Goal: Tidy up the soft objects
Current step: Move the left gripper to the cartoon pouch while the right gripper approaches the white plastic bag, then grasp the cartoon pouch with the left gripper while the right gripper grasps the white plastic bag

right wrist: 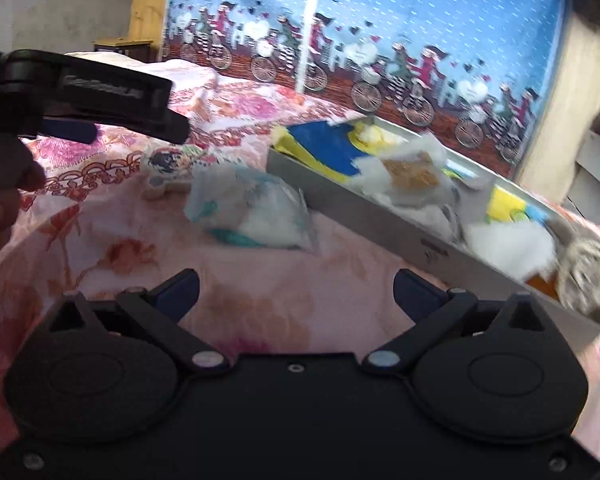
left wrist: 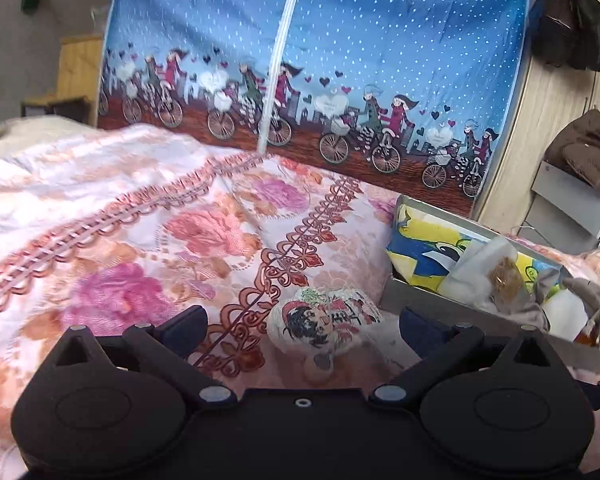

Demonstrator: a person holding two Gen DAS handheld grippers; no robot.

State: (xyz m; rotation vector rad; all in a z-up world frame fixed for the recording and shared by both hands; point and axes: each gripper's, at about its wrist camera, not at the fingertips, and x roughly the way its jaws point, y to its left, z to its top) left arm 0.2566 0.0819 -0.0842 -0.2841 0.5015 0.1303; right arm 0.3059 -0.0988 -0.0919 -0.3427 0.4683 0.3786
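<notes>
two grippers, both spread wide and empty. left gripper [left wrist: 302, 330] sits low over the floral pink bedspread [left wrist: 148, 240], with the small heart-shaped printed cushion [left wrist: 324, 320] dead ahead between its fingers, apparently not yet touched. its broad side faces the jaws, grey cardboard box of soft items [left wrist: 452, 308] just to the right. right gripper [right wrist: 296, 292] is farther off, nearer the clear plastic bag of white stuffing [right wrist: 252, 216].

Motion-blurred grey box [right wrist: 380, 216] (contents indistinct)
</notes>
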